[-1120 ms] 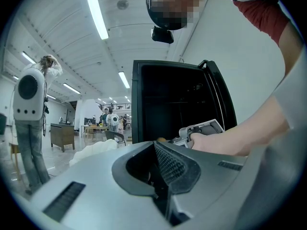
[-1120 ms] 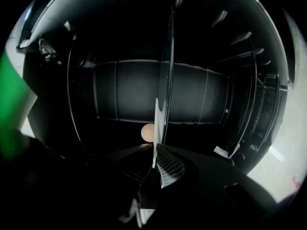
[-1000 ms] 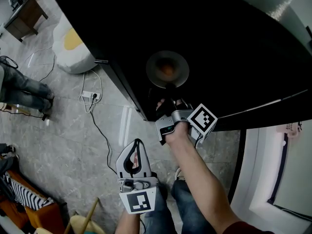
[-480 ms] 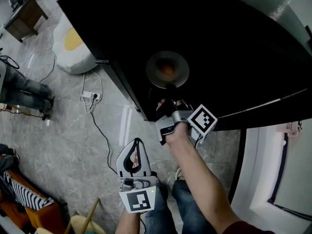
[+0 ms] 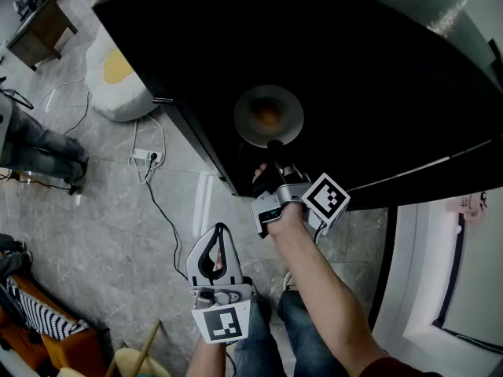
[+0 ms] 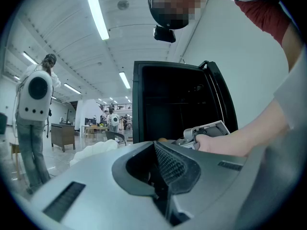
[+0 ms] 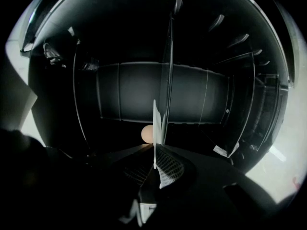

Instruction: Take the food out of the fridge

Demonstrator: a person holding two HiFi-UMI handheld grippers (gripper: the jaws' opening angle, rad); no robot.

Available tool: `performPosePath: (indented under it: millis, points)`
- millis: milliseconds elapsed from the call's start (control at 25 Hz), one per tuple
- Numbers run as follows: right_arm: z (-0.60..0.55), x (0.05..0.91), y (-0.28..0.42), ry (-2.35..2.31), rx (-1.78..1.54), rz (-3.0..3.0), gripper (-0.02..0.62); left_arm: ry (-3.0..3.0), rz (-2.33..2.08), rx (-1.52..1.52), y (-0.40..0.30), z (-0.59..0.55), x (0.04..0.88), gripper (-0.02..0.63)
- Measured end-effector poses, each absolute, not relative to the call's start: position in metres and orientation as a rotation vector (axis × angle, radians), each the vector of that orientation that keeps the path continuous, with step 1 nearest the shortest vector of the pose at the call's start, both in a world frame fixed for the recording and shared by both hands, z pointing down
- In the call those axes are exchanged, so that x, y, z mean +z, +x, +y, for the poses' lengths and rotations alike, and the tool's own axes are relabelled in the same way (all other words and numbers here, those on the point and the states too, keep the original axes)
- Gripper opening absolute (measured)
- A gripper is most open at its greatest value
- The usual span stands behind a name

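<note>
1. Far left on the grey stone floor there are one brown wooden desk [image 5: 35, 23], one white cushion with a yellow patch [image 5: 116, 75], and one white power strip [image 5: 145, 154] with its cable trailing away. A bystander's grey-trousered legs [image 5: 38, 144] stand near them.
2. There are two tongs. The left gripper [image 5: 221, 234] [image 6: 160, 176] hangs low over the floor, well apart from the cabinet. Its jaws are pressed together with nothing between them.
3. One black fridge [image 5: 354, 69] [image 6: 172, 104] stands open, its inside dark.
4. Inside it lies one round pale plate [image 5: 292, 110] [image 7: 157, 116], and on the middle of the plate sits one small round orange-tan piece of food [image 5: 267, 116] [image 7: 146, 133].
5. The right gripper [image 5: 273, 155] [image 7: 156, 163] reaches into the fridge. Its jaws are clamped narrow on the plate's near rim.
6. Seen along those jaws, the plate shows edge-on and its rim covers the right side of the piece of food.
7. Far right, beside the person's forearm, stands one white panel [image 5: 416, 289].
</note>
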State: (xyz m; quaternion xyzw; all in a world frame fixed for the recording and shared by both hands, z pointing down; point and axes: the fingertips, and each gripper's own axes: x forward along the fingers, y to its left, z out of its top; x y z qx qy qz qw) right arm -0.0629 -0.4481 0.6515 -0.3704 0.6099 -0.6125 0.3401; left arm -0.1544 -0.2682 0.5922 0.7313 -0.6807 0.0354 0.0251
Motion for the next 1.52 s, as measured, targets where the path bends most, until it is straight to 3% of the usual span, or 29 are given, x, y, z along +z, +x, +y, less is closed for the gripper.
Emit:
performPosePath:
  millis: [1520]
  points:
    - [-0.382,0.623,-0.036,-0.892,-1.628,1.594,0.029,2.265,-2.135,0.05,-0.142,-0.279,0.572,0.014]
